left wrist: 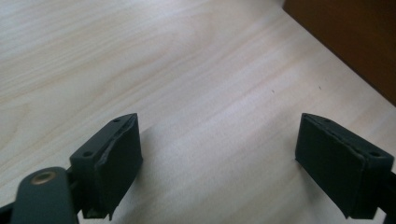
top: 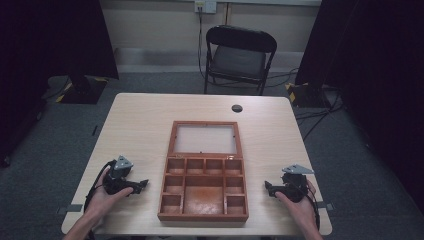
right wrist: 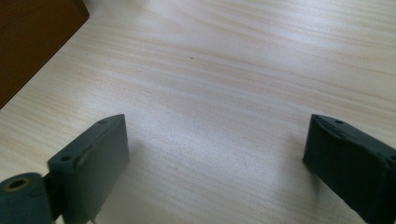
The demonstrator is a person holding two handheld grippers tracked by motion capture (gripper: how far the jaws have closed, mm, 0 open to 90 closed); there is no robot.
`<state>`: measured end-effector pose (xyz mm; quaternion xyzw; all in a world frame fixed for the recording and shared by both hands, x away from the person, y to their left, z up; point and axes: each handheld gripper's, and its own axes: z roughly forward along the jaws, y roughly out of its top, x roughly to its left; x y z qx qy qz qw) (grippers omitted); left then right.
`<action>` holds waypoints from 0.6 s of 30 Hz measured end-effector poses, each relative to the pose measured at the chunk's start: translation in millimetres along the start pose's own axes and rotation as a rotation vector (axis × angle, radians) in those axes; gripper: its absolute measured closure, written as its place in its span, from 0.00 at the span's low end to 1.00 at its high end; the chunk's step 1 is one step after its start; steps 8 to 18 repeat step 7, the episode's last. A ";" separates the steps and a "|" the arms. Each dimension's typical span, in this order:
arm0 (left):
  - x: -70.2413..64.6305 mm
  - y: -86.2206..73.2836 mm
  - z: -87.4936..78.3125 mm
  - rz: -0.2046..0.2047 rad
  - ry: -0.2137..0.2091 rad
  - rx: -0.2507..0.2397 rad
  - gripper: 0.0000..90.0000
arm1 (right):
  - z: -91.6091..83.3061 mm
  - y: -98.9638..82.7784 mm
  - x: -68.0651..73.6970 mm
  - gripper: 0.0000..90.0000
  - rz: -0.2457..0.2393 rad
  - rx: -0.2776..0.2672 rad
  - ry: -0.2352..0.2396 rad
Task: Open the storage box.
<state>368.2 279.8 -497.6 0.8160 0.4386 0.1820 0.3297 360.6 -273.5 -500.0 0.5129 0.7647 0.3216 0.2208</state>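
Wooden compartment box (top: 203, 187) sits mid-table, near my edge, lid (top: 205, 138) open flat away from me, long axis running front to back. Compartments look empty; nothing started, I'd say. My left gripper (top: 141, 185) and right gripper (top: 268, 187) flank it, jaws wide apart, holding nothing, over the table (top: 140, 120).

no readable text, labels, brands or numbers anywhere

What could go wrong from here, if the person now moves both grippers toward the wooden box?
The box lies open with its lid flat behind it; a push from one side might slide it across the table. Both the left gripper and the right gripper sit low with jaws open, so a jaw might catch the box's wall.
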 end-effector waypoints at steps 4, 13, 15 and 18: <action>1.3 -4.0 3.2 -0.016 0.011 -0.032 0.04 | 0.5 -0.5 1.5 0.05 0.014 -0.003 -0.019; 2.0 -3.0 4.2 -0.019 0.018 -0.022 0.01 | 1.7 0.6 2.9 0.05 0.038 -0.003 -0.044; 2.0 -3.0 4.2 -0.019 0.018 -0.022 0.01 | 1.7 0.6 2.9 0.05 0.038 -0.003 -0.044; 2.0 -3.0 4.2 -0.019 0.018 -0.022 0.01 | 1.7 0.6 2.9 0.05 0.038 -0.003 -0.044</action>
